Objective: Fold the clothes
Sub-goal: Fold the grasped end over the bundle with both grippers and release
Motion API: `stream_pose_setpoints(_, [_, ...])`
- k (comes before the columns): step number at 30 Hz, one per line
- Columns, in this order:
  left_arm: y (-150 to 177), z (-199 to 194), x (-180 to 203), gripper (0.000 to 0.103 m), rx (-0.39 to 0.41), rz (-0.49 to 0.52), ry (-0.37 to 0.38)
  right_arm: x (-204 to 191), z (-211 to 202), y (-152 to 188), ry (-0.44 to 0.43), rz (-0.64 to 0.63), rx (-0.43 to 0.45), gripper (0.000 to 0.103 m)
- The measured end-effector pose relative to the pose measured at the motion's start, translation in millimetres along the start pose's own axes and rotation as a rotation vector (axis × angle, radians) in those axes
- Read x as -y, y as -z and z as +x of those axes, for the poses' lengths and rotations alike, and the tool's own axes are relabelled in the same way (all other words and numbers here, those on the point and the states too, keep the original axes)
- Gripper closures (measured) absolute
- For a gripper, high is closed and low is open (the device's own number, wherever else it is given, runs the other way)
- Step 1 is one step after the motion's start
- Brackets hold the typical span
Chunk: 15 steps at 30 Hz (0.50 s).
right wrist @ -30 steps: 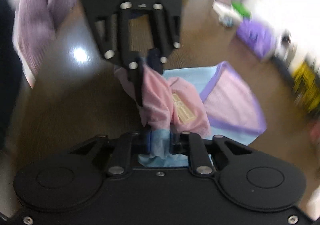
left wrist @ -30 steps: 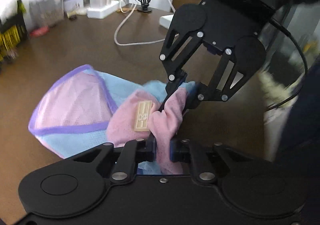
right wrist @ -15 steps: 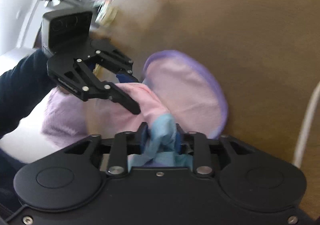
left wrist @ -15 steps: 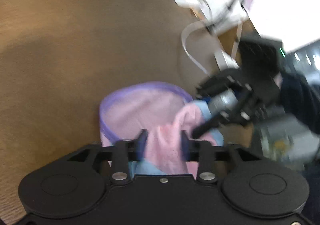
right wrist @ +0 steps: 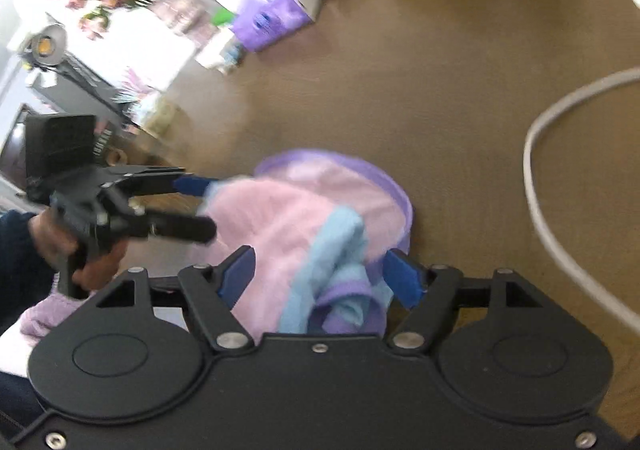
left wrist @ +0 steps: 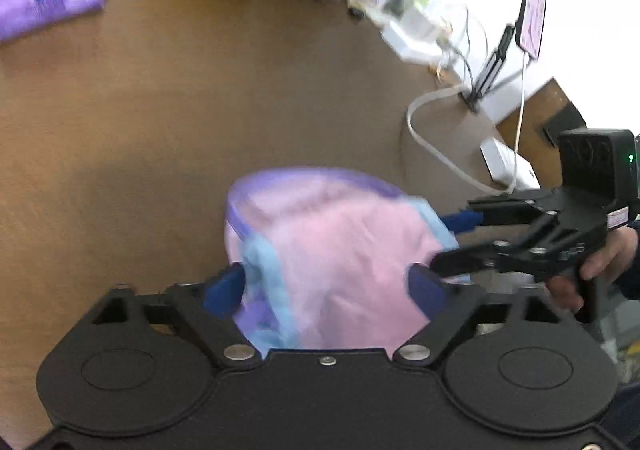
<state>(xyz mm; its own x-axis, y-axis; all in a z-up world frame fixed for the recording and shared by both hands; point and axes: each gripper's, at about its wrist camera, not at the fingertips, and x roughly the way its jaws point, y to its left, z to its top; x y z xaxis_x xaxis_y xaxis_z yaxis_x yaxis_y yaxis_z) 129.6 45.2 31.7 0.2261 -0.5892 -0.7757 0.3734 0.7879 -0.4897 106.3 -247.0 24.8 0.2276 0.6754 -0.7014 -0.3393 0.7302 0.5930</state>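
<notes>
While both cameras look down on the brown table (left wrist: 120,110), I read the pink, blue and purple garment (left wrist: 340,250) as a bunched heap straddling the gap between my two claws. On the left, the left gripper (left wrist: 328,286) has cloth lying between its blue pads (left wrist: 224,290), which stand off the fabric; its jaws are closing. Moving right, the heap's long axis runs across from one claw to the other. The right gripper (right wrist: 320,274) also has cloth between its spread pads, released, its jaws opening. Neither hand looks nearer; the garment sits directly ahead of and below both, so I judge each need only reach down.
</notes>
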Motion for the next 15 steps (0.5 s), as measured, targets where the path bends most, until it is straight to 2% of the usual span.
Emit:
stream_pose_setpoints(1, [2, 3, -1, 0.073, -0.008, -0.013, 0.004, -1, 1, 5, -0.002, -0.005, 0.003, 0.058])
stream_pose_setpoints(3, [0, 4, -6, 0.084, -0.027, -0.061, 0.051, -3, 4, 13, -0.008, -0.003, 0.003, 0.07])
stream_pose_setpoints(4, [-2, 3, -8, 0.086, -0.037, -0.089, 0.082, -4, 5, 14, -0.013, 0.003, -0.001, 0.079])
stream_pose_setpoints(5, [-7, 0, -9, 0.087, -0.04, -0.108, 0.107, -3, 2, 15, -0.045, 0.031, 0.006, 0.083])
stream_pose_setpoints(9, [-32, -2, -15, 0.089, -0.027, -0.146, 0.159, 15, -10, 10, -0.119, 0.154, 0.06, 0.084])
stream_pose_setpoints(11, [-42, 7, -19, 0.088, -0.043, -0.132, 0.112, 26, -10, 5, -0.124, 0.2, 0.08, 0.083])
stream_pose_setpoints(12, [-45, 13, -21, 0.088, -0.057, -0.134, 0.084, 28, -7, 2, -0.114, 0.207, 0.082, 0.079])
stream_pose_setpoints(14, [-50, 24, -29, 0.079, -0.059, -0.144, 0.012, 27, 0, -4, -0.007, 0.175, 0.085, 0.067])
stream_pose_setpoints(15, [-50, 22, -32, 0.074, -0.025, -0.154, -0.019, 23, 1, -7, 0.04, 0.144, 0.085, 0.052])
